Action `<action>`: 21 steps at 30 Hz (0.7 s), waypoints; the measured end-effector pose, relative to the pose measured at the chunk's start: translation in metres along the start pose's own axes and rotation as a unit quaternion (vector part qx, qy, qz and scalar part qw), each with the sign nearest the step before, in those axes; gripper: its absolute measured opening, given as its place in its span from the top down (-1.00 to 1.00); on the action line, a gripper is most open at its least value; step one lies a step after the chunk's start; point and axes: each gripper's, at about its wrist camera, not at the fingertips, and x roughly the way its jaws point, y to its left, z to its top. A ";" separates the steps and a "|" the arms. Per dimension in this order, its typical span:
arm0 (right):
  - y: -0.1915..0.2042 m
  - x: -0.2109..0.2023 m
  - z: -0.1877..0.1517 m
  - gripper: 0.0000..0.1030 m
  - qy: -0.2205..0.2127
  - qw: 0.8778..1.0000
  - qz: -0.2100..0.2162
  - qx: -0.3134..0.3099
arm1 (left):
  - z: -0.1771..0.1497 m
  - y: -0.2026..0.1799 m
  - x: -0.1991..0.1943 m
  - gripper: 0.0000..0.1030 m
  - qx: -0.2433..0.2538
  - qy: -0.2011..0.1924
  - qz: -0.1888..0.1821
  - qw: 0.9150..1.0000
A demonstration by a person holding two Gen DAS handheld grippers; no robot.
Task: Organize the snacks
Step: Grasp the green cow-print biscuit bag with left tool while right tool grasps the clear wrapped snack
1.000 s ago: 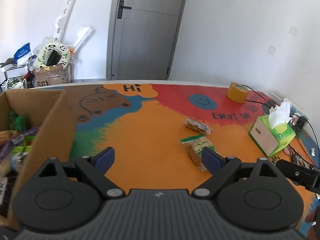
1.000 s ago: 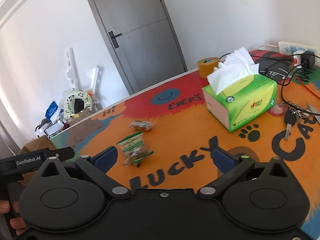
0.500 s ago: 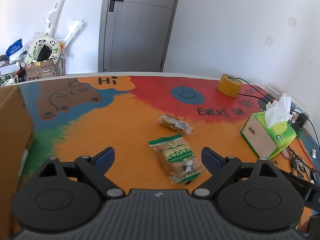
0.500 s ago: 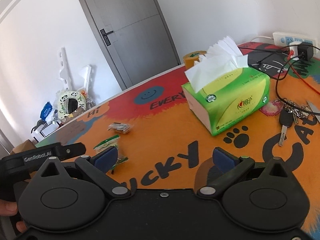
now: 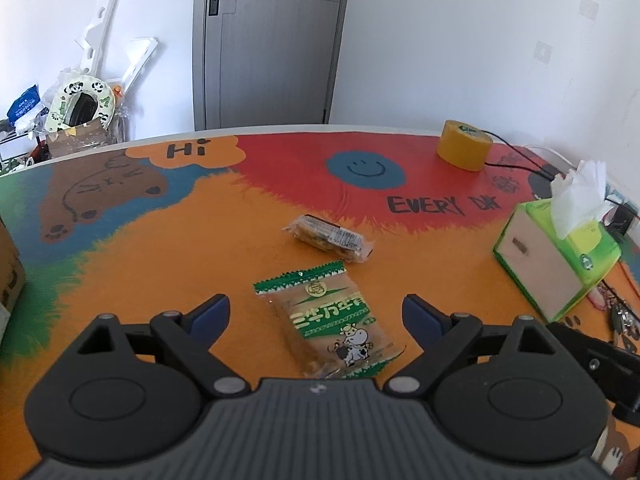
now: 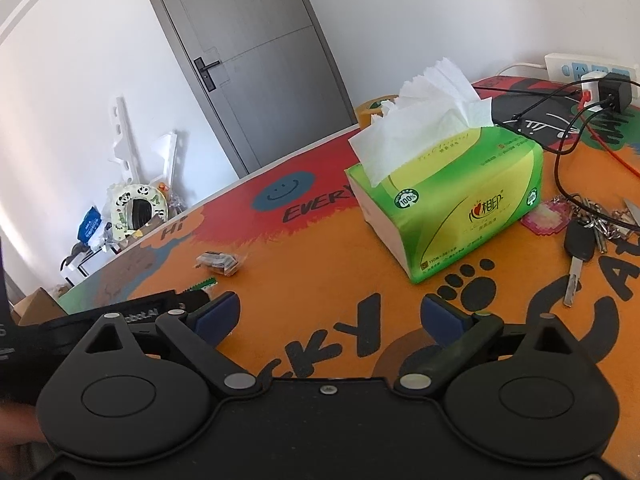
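Note:
A green-and-clear cracker packet [image 5: 330, 322] lies on the colourful table mat, between the open blue-tipped jaws of my left gripper [image 5: 316, 314], which is empty. A smaller clear brown snack packet [image 5: 330, 238] lies just beyond it; it also shows in the right wrist view [image 6: 219, 262]. Only the serrated green edge of the cracker packet [image 6: 202, 284] shows there, behind the left gripper's body. My right gripper [image 6: 330, 314] is open and empty above the orange mat, left of the tissue box. A corner of the cardboard box [image 5: 10, 270] shows at the left edge.
A green tissue box [image 5: 556, 258] [image 6: 452, 204] stands to the right. A yellow tape roll [image 5: 464, 146] sits at the far edge. Keys [image 6: 584, 240], cables and a power strip [image 6: 588, 70] lie at the far right. Clutter stands on the floor by the door.
My left gripper has swung right, away from the cardboard box, and closed in on the cracker packet, now between its jaws. My right gripper has moved right, towards the tissue box.

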 end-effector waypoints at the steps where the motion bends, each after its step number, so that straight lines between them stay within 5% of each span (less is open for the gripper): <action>1: 0.000 0.002 0.000 -0.90 0.002 1.000 0.000 0.000 | 0.000 -0.001 0.003 -0.79 0.001 0.001 0.000 1.000; 7: 0.002 0.009 0.002 -0.90 0.005 1.000 -0.003 -0.003 | -0.008 -0.002 0.015 -0.66 0.028 0.013 0.008 1.000; 12: 0.010 0.018 0.005 -0.90 0.010 1.000 0.001 -0.011 | -0.007 0.006 0.013 0.07 0.039 0.005 0.024 0.999; 21: 0.037 0.035 0.006 -0.90 0.022 0.999 0.016 -0.032 | 0.001 0.038 0.008 0.07 0.005 0.009 -0.006 1.000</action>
